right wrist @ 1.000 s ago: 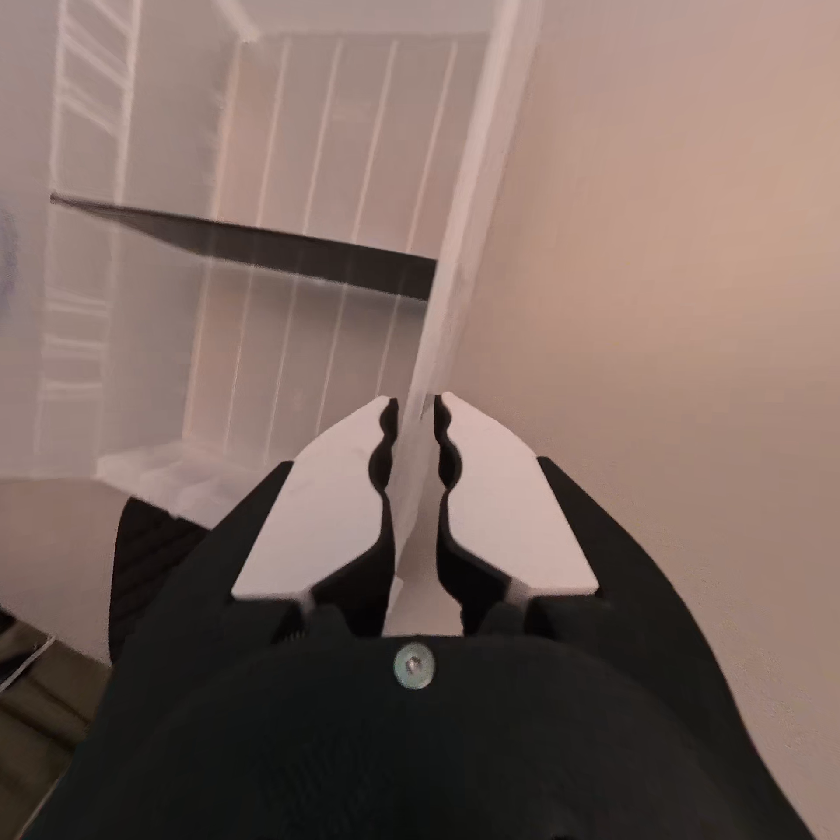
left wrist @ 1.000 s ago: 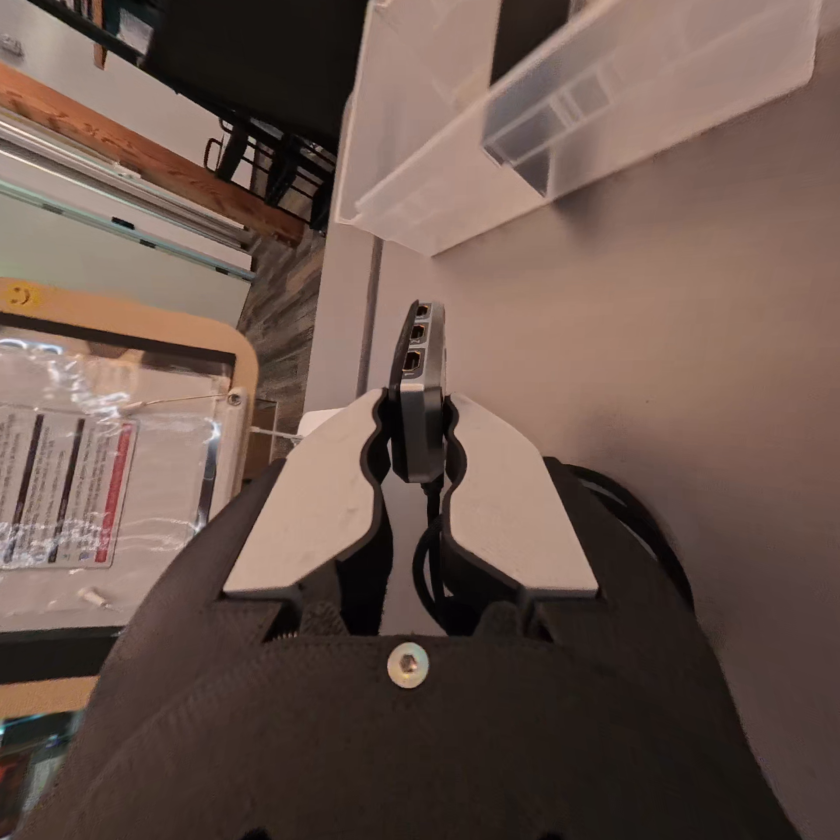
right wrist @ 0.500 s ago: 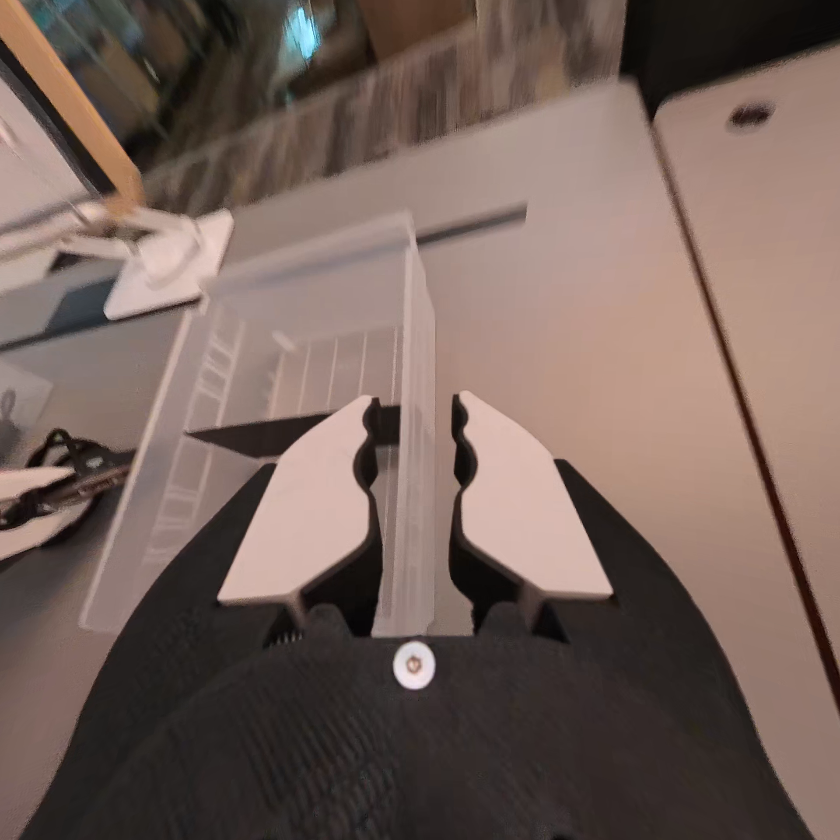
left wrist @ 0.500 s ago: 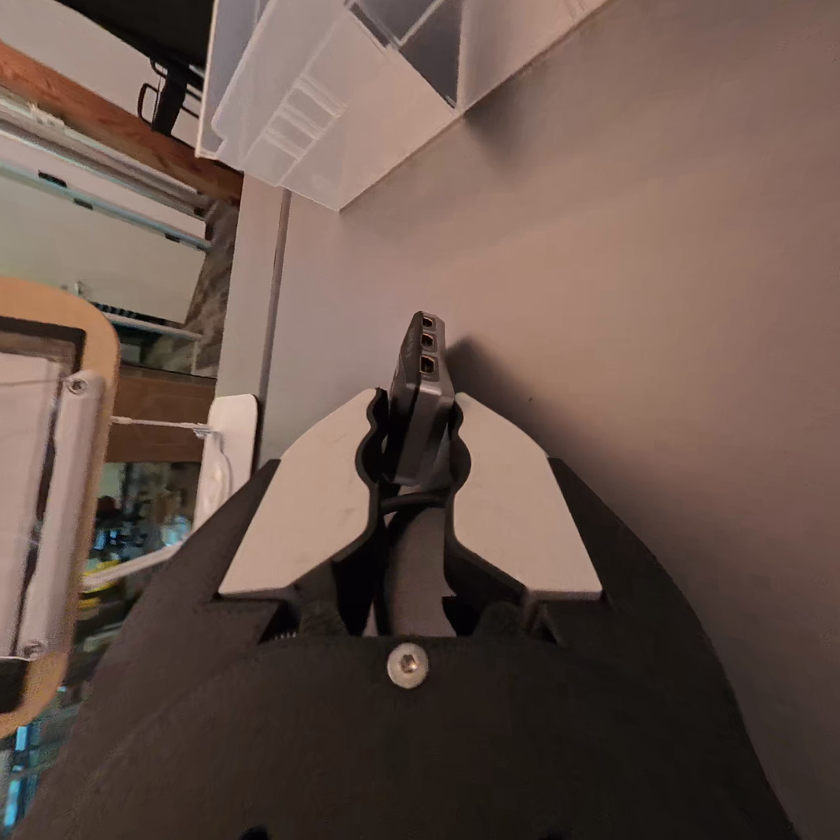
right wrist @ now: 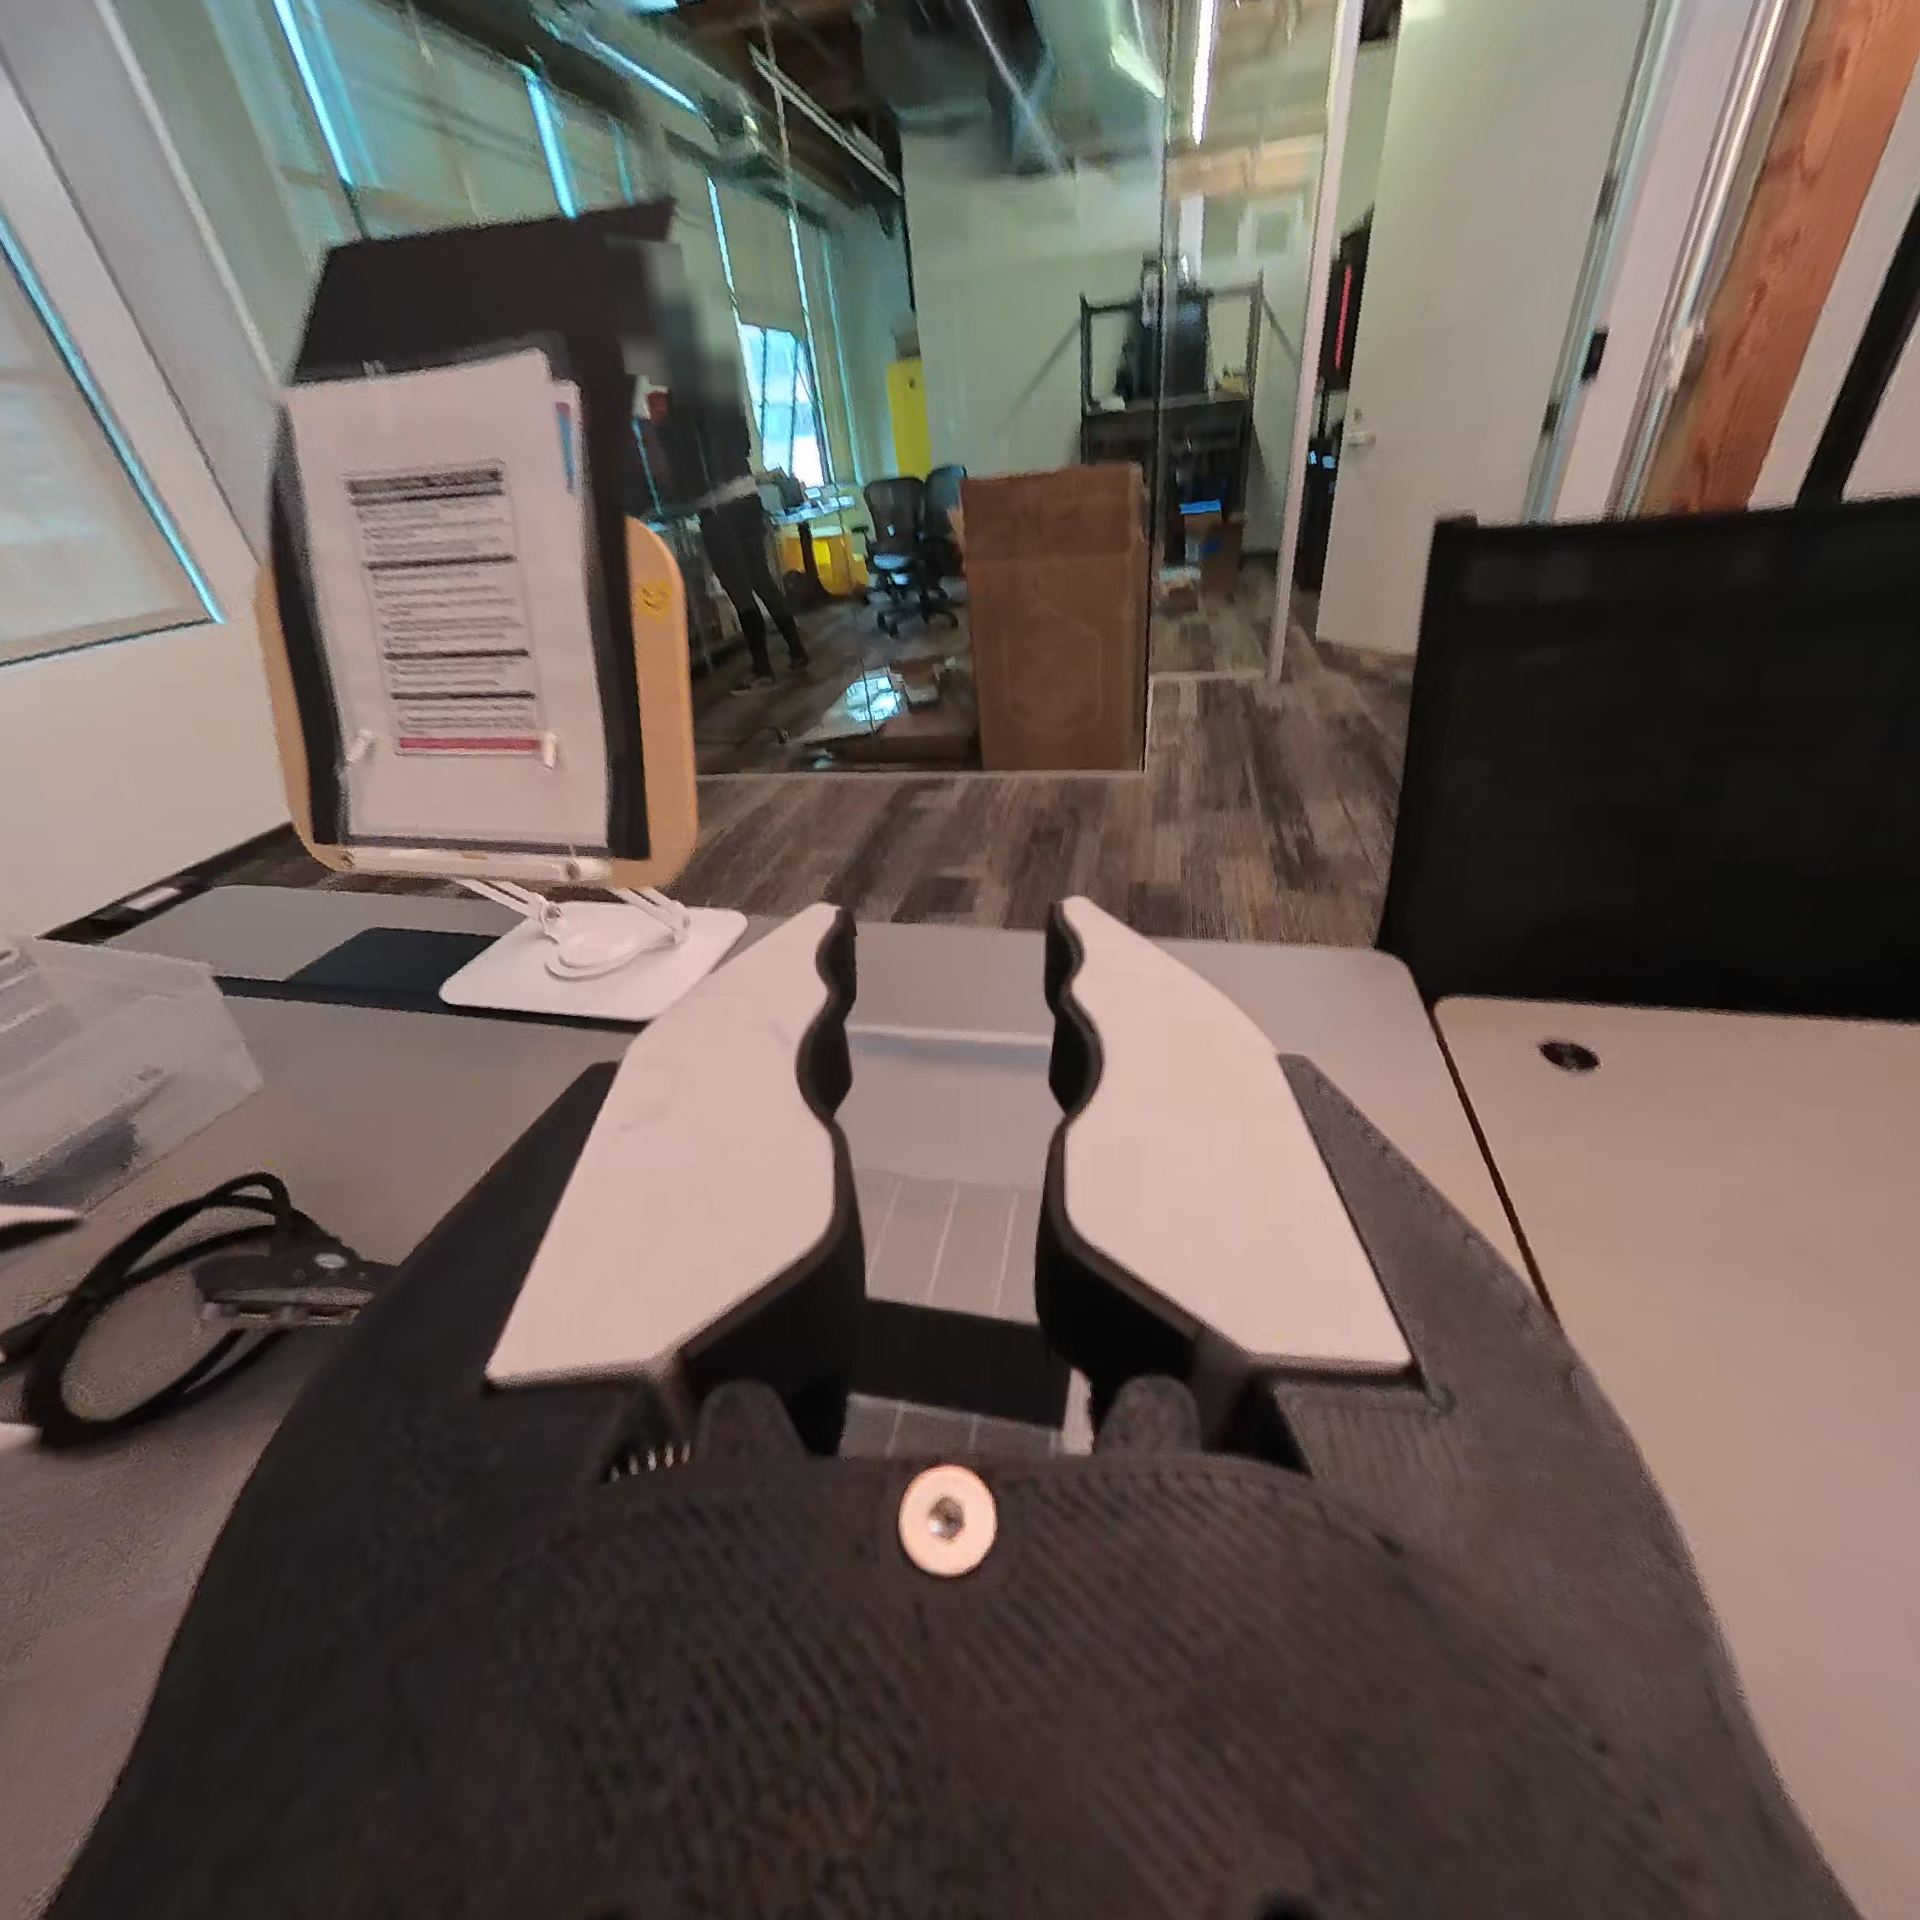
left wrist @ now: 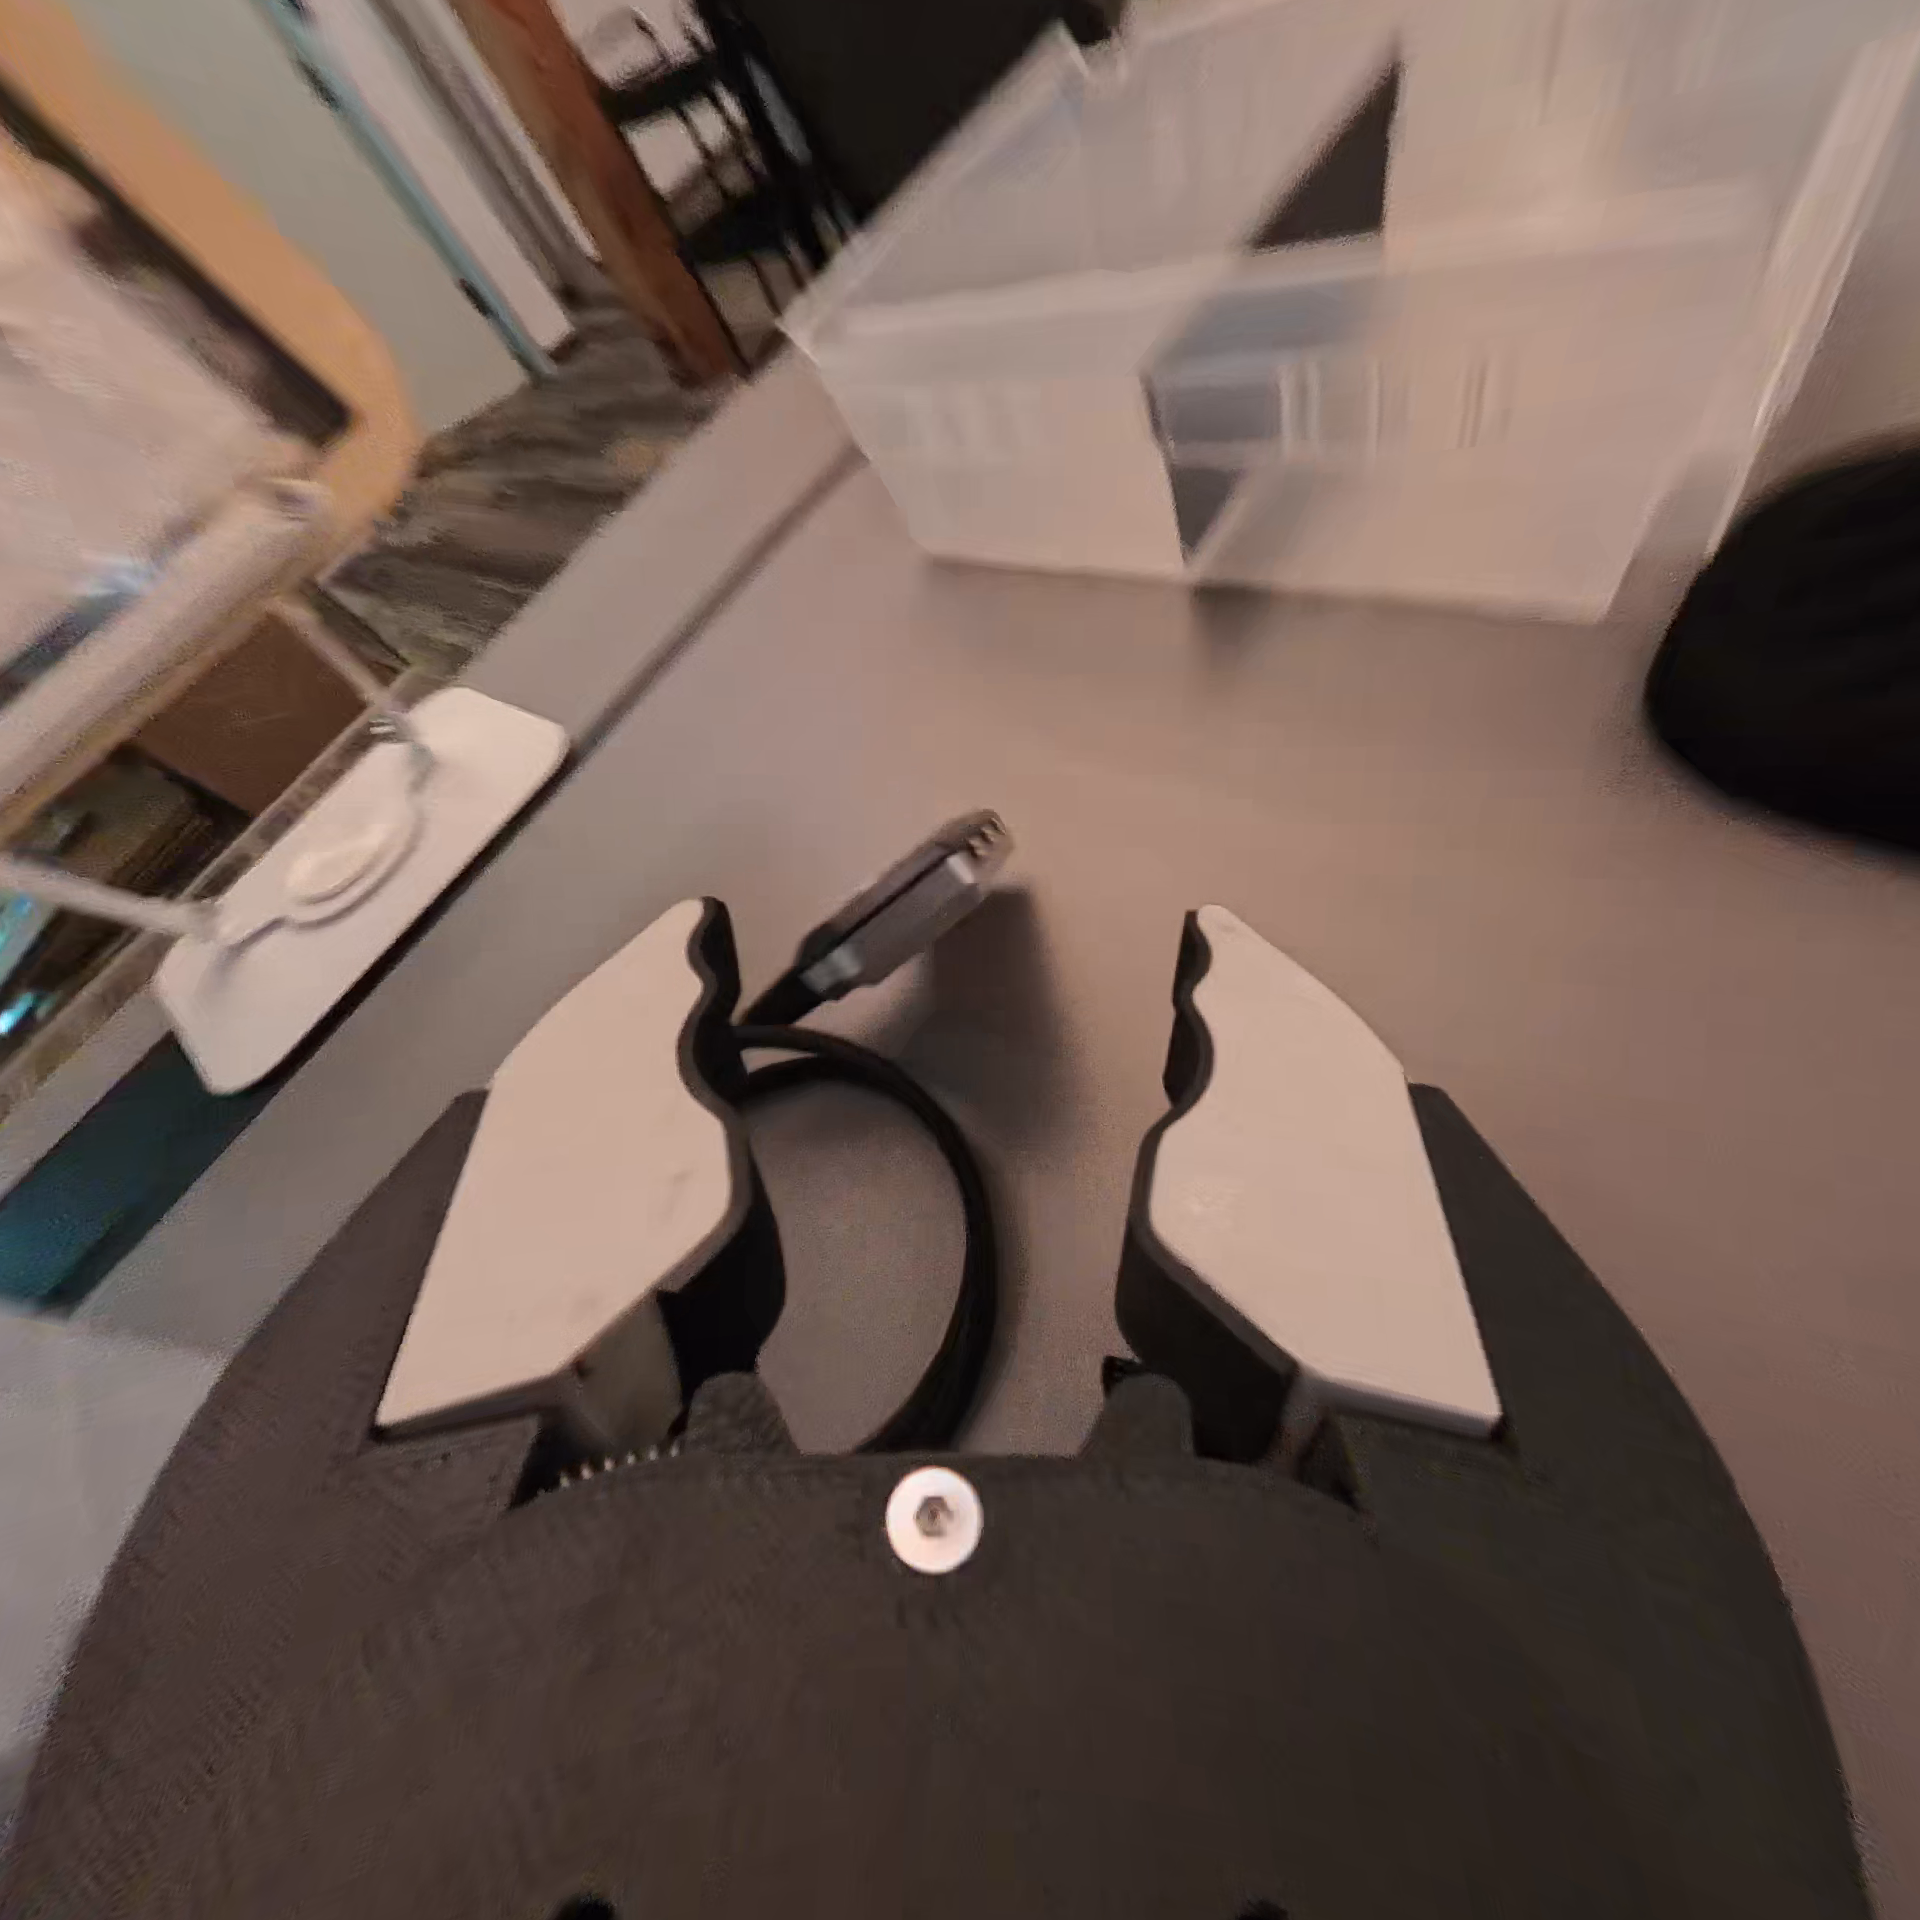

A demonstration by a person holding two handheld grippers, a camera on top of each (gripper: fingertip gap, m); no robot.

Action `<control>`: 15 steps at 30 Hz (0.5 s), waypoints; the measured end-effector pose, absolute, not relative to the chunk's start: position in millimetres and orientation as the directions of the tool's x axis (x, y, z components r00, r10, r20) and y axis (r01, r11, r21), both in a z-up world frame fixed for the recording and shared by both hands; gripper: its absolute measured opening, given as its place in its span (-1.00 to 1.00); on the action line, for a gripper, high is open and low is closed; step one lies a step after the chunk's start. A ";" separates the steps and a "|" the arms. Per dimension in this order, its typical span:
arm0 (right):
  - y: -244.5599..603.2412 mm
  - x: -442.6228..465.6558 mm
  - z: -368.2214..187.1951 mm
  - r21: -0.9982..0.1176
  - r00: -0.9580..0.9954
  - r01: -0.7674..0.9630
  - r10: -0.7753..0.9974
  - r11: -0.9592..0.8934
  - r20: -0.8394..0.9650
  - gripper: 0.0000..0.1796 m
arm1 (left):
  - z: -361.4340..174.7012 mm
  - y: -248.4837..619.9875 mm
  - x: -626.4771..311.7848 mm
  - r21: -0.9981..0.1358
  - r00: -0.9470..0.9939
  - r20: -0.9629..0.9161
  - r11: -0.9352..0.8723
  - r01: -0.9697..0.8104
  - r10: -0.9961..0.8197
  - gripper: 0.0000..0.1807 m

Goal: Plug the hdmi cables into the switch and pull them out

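Observation:
The grey switch lies flat on the grey table, its row of ports facing away from me. Its black lead loops back between my fingers. My left gripper is open wide and empty, with one finger either side of the switch and touching nothing. The switch and its lead also show at the left of the right wrist view. My right gripper is open and empty, held above a clear plastic bin. I cannot make out any separate HDMI cable.
A clear bin holding something dark stands at the back of the table. A document stand on a white base is at the far left edge. A black chair back and a second table are on the right.
My left gripper has opened and let go of the switch, which now lies on the table. My right gripper has opened, come off the bin's wall and tilted up to look across the room.

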State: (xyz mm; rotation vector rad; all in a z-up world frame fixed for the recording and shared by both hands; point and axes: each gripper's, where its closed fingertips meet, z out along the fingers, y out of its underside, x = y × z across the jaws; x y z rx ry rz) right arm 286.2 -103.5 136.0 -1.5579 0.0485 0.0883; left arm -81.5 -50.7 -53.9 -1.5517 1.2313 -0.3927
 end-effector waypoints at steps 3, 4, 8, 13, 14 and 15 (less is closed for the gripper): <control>-102.3 267.6 154.1 -0.996 0.996 -0.066 0.060 0.064 -0.062 -0.60 | -4.0 -44.9 -152.4 -0.939 0.639 -0.209 -0.032 -0.344 -0.740 -0.10; -101.5 260.5 159.6 -0.995 0.996 -0.056 0.076 0.078 -0.050 -0.61 | 5.5 -34.7 -191.0 -0.942 0.737 -0.202 -0.079 -0.327 -0.645 -0.15; -96.0 233.6 177.7 -0.991 0.992 -0.026 0.126 0.132 -0.009 -0.61 | 12.8 -3.9 -393.8 -0.884 0.947 -0.322 -0.357 -0.302 -0.003 -0.33; -86.2 208.1 182.1 -0.992 0.985 0.030 0.165 0.126 0.051 -0.61 | -26.8 -11.1 -458.4 -0.847 0.991 0.117 -0.515 0.132 0.061 -0.49; -84.1 206.2 181.1 -0.992 0.985 0.044 0.160 0.118 0.063 -0.60 | -30.0 -9.3 -455.9 -0.833 0.967 0.251 -0.502 0.235 0.037 -0.50; -82.2 204.6 179.7 -0.992 0.985 0.057 0.158 0.108 0.074 -0.60 | -31.4 -7.2 -455.0 -0.813 0.930 0.366 -0.479 0.330 0.020 -0.51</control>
